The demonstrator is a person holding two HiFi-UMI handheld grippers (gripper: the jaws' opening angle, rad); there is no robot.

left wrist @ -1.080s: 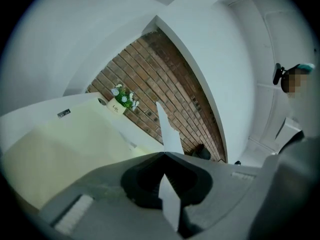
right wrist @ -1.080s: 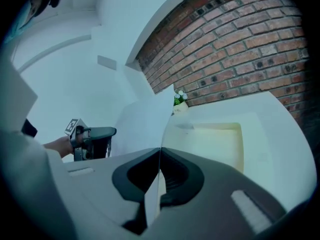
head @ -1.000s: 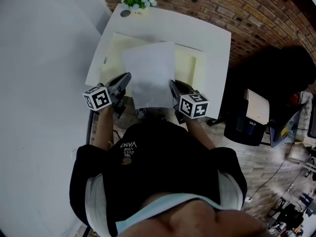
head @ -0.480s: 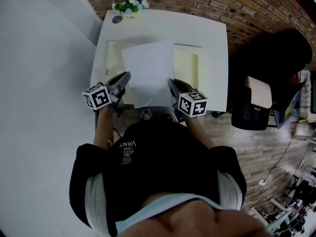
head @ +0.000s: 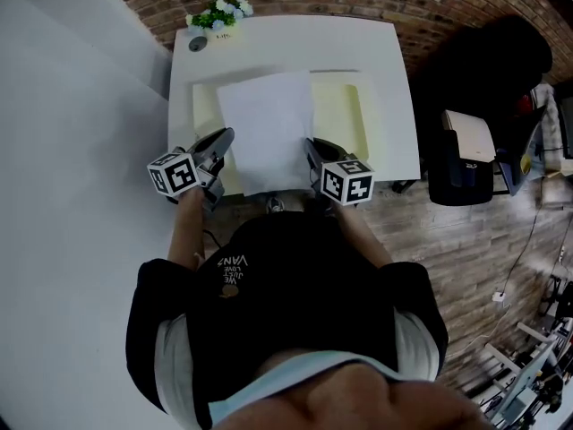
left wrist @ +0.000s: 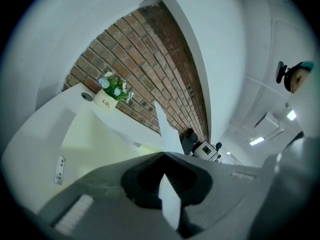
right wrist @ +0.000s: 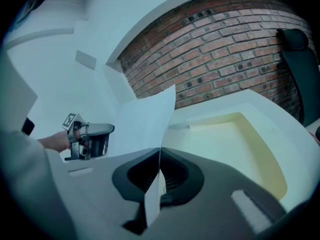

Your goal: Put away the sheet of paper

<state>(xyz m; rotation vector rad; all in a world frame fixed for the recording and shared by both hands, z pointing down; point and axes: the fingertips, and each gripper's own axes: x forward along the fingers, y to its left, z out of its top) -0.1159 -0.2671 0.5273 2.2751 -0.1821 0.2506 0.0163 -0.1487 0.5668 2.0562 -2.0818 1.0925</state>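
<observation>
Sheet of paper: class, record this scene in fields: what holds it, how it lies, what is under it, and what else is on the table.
paper: white sheet, lifted at the near end, not lying flat
left gripper: shut on the paper's left edge
right gripper: shut on the paper's right edge
under paper: pale yellow tray on a white table
also on table: flower pot at the far left corner, with a small round thing beside it

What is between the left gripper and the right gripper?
The sheet of paper spans that stretch in the head view; the left gripper and right gripper each pinch one edge.
</observation>
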